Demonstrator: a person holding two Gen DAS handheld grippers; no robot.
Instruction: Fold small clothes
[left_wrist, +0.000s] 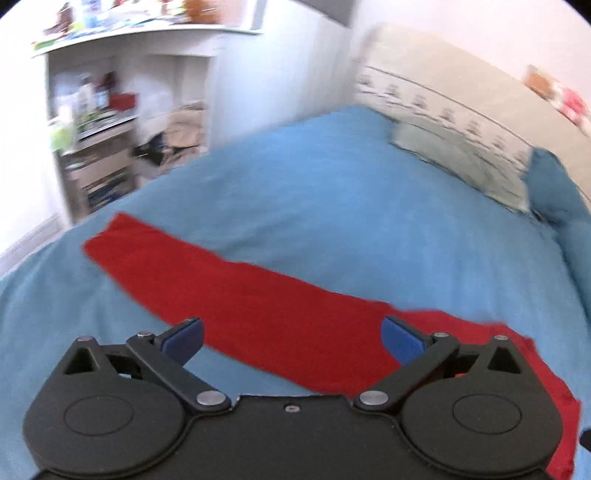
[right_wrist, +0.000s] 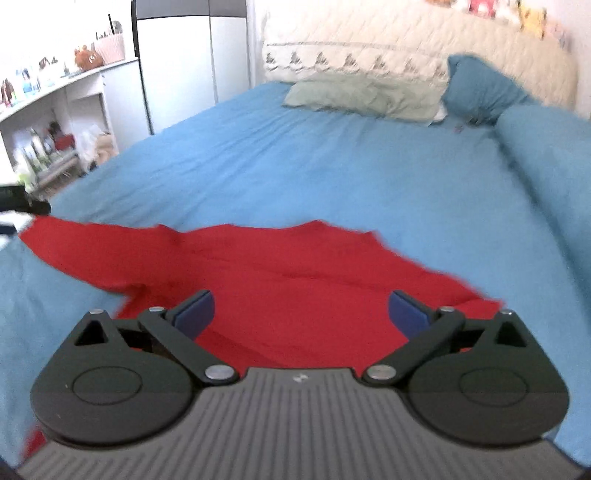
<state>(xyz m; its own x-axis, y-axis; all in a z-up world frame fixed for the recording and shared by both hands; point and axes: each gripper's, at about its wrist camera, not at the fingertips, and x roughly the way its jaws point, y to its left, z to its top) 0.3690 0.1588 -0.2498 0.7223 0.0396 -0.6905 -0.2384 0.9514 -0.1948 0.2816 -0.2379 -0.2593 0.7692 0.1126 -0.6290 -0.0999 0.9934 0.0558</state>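
Motion blur softens one red cloth garment (left_wrist: 258, 306), its near edge hidden beneath both wide-open, empty grippers, left gripper (left_wrist: 293, 338) and right gripper (right_wrist: 301, 312), on the blue-sheeted bed (left_wrist: 332, 192).

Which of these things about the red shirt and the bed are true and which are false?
1. The red shirt lies on a blue bedsheet. True.
2. The left tongs are pinching the shirt. False: their jaws stand wide apart with nothing between them.
3. The right tongs are open. True.
4. One long sleeve of the shirt is stretched out flat across the bed. True.
5. The pale green pillow sits on top of the red shirt. False: it is far from the shirt, up by the headboard.
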